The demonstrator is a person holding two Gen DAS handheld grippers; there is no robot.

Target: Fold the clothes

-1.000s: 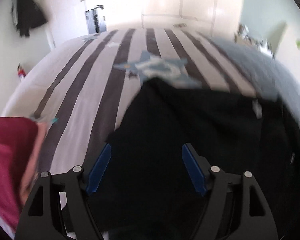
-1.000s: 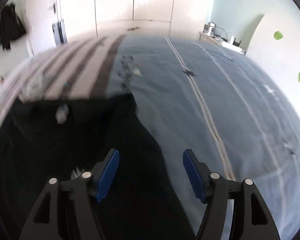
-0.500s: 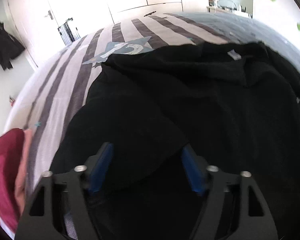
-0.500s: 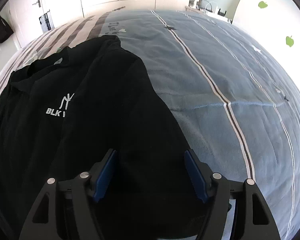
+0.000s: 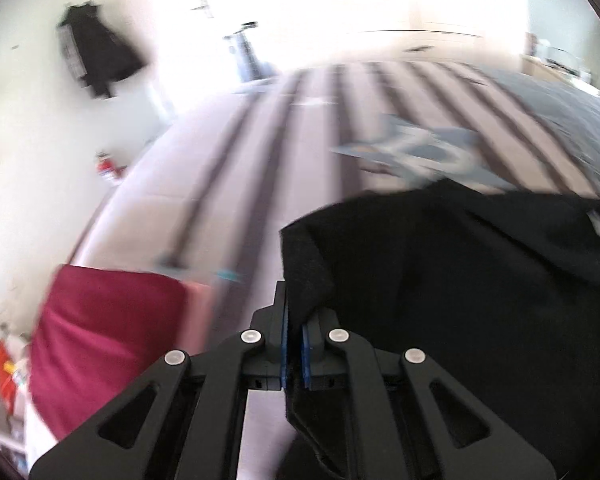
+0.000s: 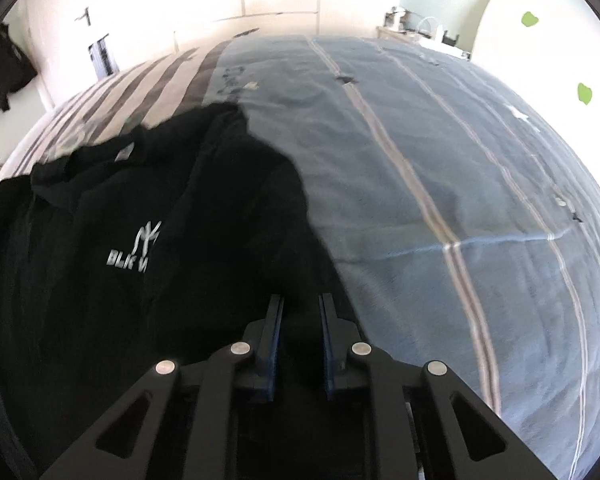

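Note:
A black polo shirt (image 6: 120,312) with a white chest logo (image 6: 134,248) lies spread on the bed, collar towards the far side. My left gripper (image 5: 295,312) is shut on the shirt's (image 5: 460,300) left edge, and the fabric rises up from between the blue pads. My right gripper (image 6: 300,316) is at the shirt's right side near the hem. Its jaws are closing, standing narrow with a fold of black fabric filling the gap between them.
The bed cover is grey and white striped (image 5: 260,180) on the left and blue (image 6: 440,160) on the right. A dark red garment (image 5: 108,340) lies at the bed's left edge. A dark jacket (image 5: 96,52) hangs on the wall; white wardrobes stand behind.
Both grippers went from wide open to narrow around the shirt's fabric. The left one has pulled the shirt's edge up and swung leftwards, so the red garment shows more.

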